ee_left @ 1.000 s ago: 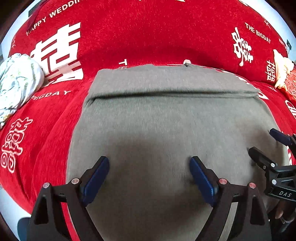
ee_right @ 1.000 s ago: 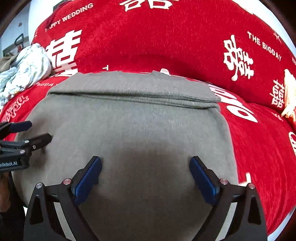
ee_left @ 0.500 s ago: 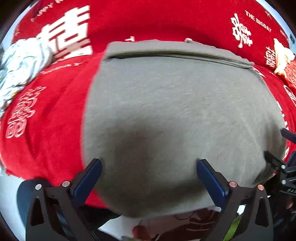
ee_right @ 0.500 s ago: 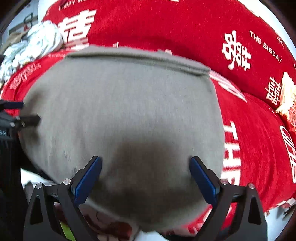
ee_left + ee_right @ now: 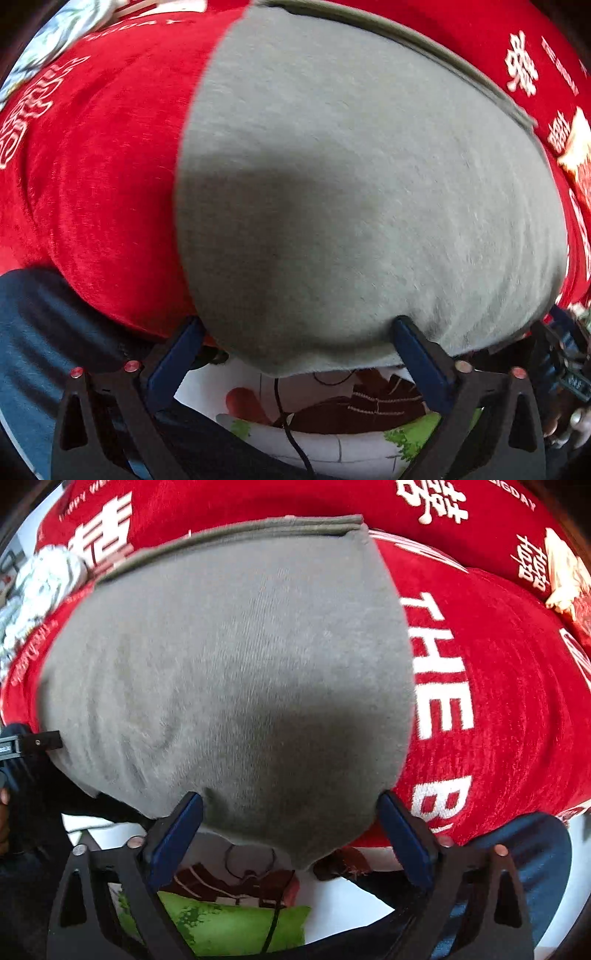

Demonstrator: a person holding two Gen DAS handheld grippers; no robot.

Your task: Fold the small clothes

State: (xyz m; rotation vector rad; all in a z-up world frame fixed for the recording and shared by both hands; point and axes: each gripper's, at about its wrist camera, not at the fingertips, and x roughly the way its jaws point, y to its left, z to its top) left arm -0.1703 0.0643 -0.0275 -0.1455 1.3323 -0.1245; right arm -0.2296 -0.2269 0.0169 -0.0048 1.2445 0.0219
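Note:
A grey folded garment (image 5: pixel 351 184) (image 5: pixel 229 664) lies flat on a red cover, with a doubled fold along its far edge. My left gripper (image 5: pixel 295 328) points steeply down at the garment's near hem. Its jaws are closing, the hem's left part lies between the blue pads, and they do not press on it. My right gripper (image 5: pixel 290 801) stands the same way over the hem's right part, jaws closing and wide apart. Each gripper shows at the other view's edge: the right one (image 5: pixel 565 354), the left one (image 5: pixel 33 742).
The red cover (image 5: pixel 92 166) (image 5: pixel 498 683) with white wedding lettering spreads all around. A pale patterned bundle (image 5: pixel 40 579) lies far left, a cream object (image 5: pixel 565 579) far right. Below the near edge are the person's dark blue trouser legs (image 5: pixel 37 332) (image 5: pixel 524 849) and a printed top.
Both grippers drew back from the middle of the garment to its near hem and tipped further down. The person's legs and printed top came into view below the edge.

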